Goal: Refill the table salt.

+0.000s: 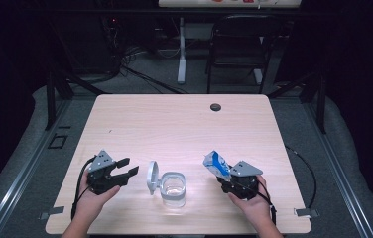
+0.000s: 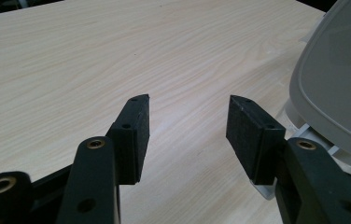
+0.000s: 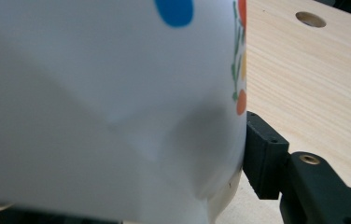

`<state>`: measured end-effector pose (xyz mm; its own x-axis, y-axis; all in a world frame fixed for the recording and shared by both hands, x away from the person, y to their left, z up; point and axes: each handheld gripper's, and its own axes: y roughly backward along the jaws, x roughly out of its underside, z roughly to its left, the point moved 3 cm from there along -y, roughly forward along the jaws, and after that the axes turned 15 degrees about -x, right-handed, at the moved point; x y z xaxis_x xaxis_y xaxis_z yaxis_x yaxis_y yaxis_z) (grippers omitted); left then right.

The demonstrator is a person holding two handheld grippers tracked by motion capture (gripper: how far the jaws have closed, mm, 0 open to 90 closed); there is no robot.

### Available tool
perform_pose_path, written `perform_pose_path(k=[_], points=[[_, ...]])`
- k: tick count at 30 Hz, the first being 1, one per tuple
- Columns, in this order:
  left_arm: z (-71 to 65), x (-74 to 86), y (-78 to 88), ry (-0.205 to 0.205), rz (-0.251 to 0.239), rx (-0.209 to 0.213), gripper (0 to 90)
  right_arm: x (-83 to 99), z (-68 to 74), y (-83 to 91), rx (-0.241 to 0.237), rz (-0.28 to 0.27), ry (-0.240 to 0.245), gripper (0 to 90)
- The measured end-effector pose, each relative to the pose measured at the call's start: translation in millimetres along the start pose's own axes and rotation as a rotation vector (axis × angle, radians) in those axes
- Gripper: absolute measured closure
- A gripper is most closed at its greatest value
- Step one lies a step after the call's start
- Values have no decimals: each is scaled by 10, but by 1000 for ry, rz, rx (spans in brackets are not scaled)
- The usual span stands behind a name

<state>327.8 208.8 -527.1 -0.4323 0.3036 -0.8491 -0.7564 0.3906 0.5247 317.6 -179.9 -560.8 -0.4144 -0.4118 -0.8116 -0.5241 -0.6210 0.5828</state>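
A white-and-blue carton was gripped in the right gripper, held at roughly 3 o'clock of the clear container with its lid flipped up. The left gripper, at 9 o'clock, was left wide open, nothing held.

the container sits on the table between the left claw and the right claw, which holds a carton.
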Motion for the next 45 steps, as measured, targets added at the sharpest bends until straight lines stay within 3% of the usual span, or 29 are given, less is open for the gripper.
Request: perform_pose_path(k=[45], points=[[-6, 7, -10, -6, 7, 1, 501, -203, 64, -163, 138, 66, 254, 488]])
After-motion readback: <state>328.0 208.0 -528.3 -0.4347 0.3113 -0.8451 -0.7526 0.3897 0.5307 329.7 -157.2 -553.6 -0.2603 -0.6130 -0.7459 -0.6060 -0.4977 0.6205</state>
